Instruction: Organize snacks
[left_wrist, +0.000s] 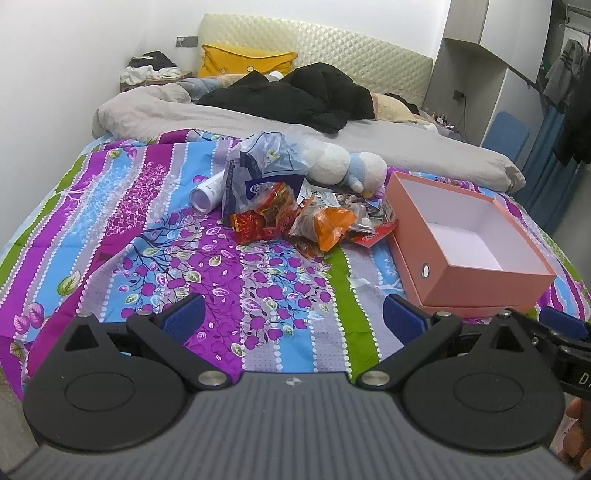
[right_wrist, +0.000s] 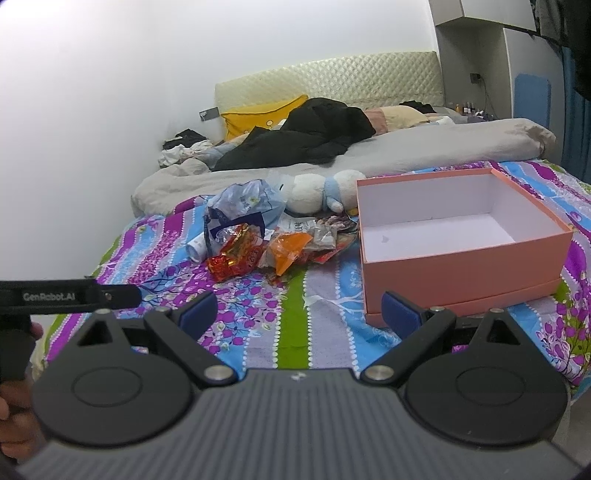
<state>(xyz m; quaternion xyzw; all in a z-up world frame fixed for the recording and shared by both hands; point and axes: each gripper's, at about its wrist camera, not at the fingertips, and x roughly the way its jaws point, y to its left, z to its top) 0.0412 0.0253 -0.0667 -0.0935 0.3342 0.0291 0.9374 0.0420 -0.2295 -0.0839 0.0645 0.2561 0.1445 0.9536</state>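
Left wrist: crinkly foil snack packets (left_wrist: 295, 218) heaped beside empty pink cardboard box (left_wrist: 491, 273); left gripper (left_wrist: 295, 319), right gripper (right_wrist: 301, 312) spread wide, holding nothing.

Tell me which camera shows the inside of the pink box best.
The right wrist view: the box sits close and nearly square-on, its white floor and walls open and empty. The left wrist view shows the same box off to the right, angled, its near wall hiding part of the floor.
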